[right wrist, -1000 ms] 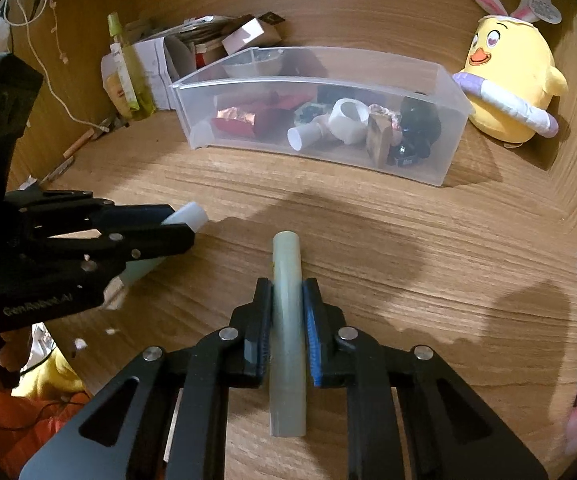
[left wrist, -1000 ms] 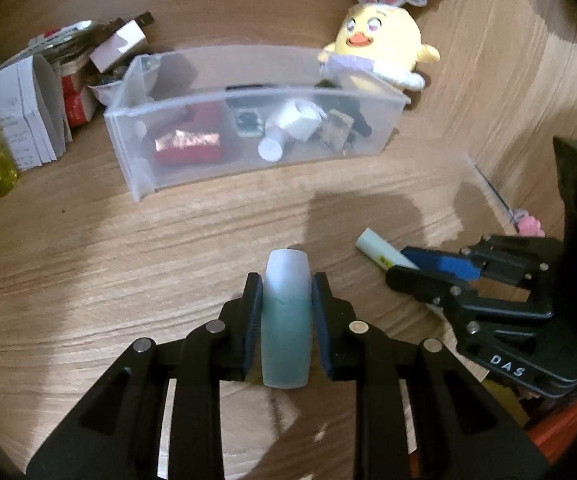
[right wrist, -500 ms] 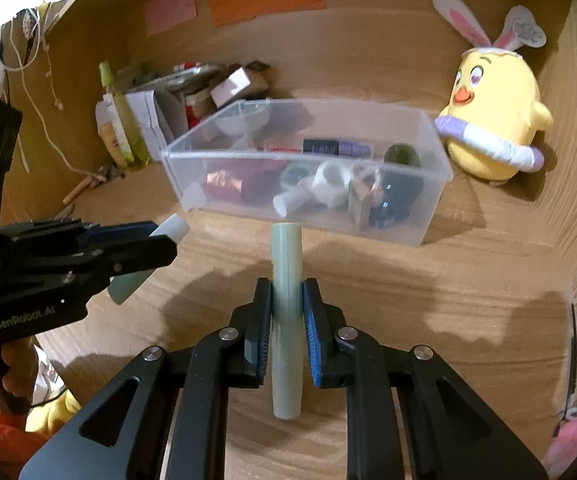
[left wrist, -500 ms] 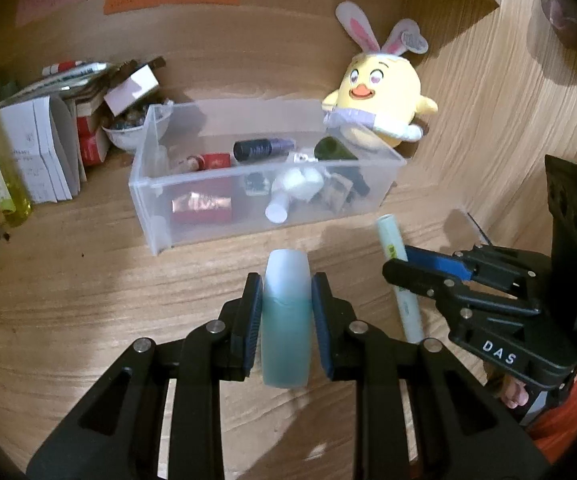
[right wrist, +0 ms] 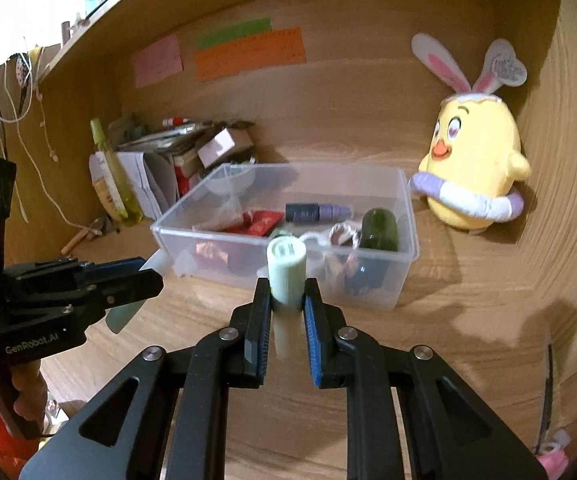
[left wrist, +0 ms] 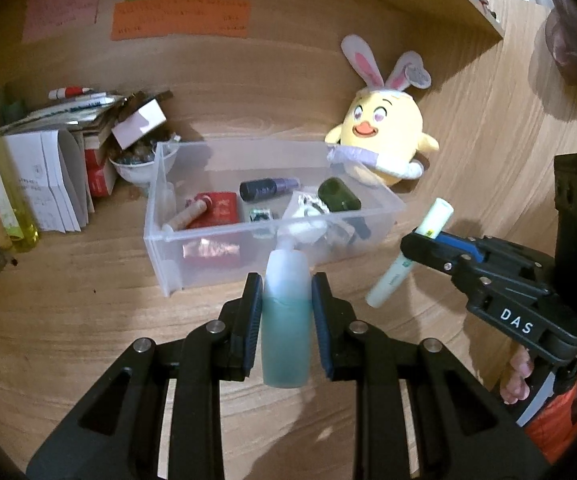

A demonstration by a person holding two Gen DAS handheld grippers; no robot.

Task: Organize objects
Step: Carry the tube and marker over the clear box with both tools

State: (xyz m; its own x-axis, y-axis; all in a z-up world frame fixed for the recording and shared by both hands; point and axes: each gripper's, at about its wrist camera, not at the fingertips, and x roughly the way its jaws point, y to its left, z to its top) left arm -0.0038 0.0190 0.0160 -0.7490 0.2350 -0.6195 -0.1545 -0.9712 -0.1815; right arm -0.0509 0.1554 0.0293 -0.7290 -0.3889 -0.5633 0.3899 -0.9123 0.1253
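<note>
The left gripper squeezes a bottle with blue-green liquid, held up over the bench in front of the clear box. The right gripper squeezes a pale green tube, held up near the box's front wall.

The left tool was clamped on a frosted bottle of teal liquid, its two black fingers pressing the bottle's sides. The right tool gripped a pale green tube, tilted with its cap end raised toward the camera. Both tools were held above the counter, side by side, and a hand showed below the right one.
</note>
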